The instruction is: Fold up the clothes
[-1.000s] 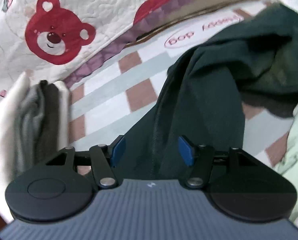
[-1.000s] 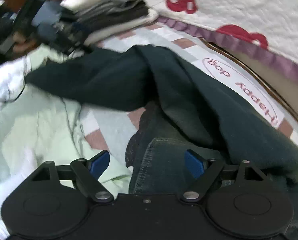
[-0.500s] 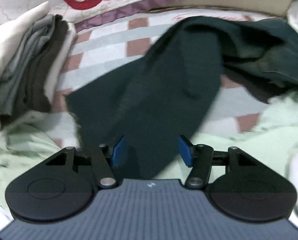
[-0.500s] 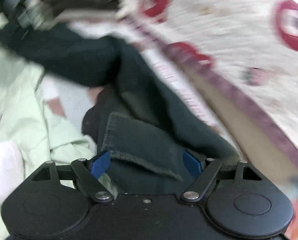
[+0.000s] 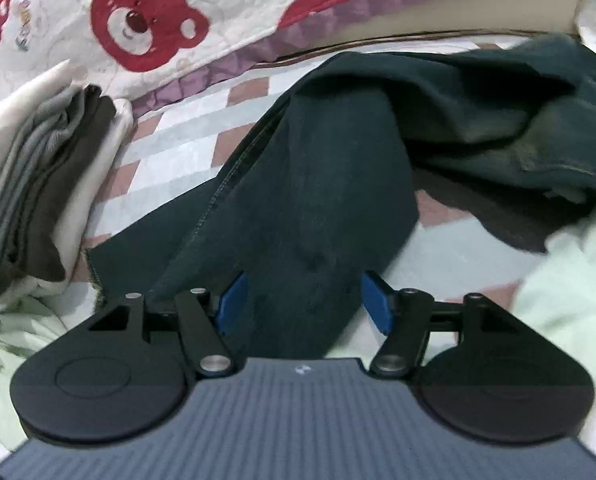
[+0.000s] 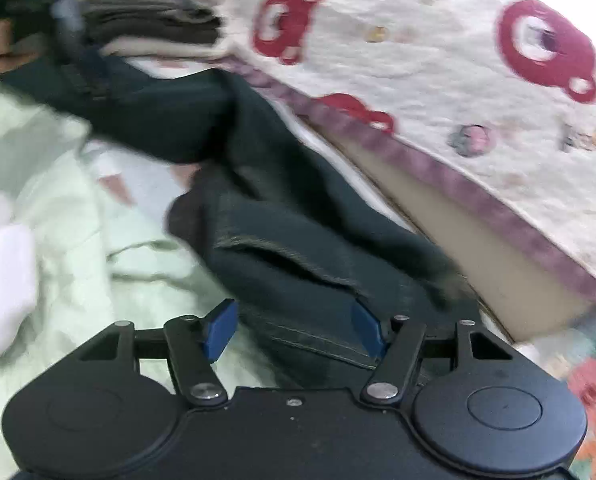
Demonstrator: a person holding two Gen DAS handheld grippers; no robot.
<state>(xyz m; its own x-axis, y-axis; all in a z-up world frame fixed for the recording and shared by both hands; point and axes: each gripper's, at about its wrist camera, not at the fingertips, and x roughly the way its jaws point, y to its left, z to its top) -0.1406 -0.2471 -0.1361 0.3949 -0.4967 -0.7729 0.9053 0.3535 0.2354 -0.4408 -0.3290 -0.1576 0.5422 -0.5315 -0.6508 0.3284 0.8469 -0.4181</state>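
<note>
Dark green-blue jeans (image 5: 322, 184) lie rumpled across the checked bed sheet (image 5: 177, 152). One leg runs toward my left gripper (image 5: 304, 300), which is open with the leg's end between its blue pads. The waist end bunches at the right. In the right wrist view the jeans (image 6: 298, 248) lie under my right gripper (image 6: 293, 328), which is open with the waistband between its pads. The left gripper (image 6: 69, 28) shows blurred at the top left.
A stack of folded clothes (image 5: 37, 184) sits at the left, also in the right wrist view (image 6: 157, 20). A bear-print quilt (image 5: 145, 32) rises behind. Pale green fabric (image 5: 570, 280) lies at the front, also in the right wrist view (image 6: 77, 240).
Both grippers have pulled back along the jeans. The left one now sits at the leg's end. The right view has swung toward the quilt.
</note>
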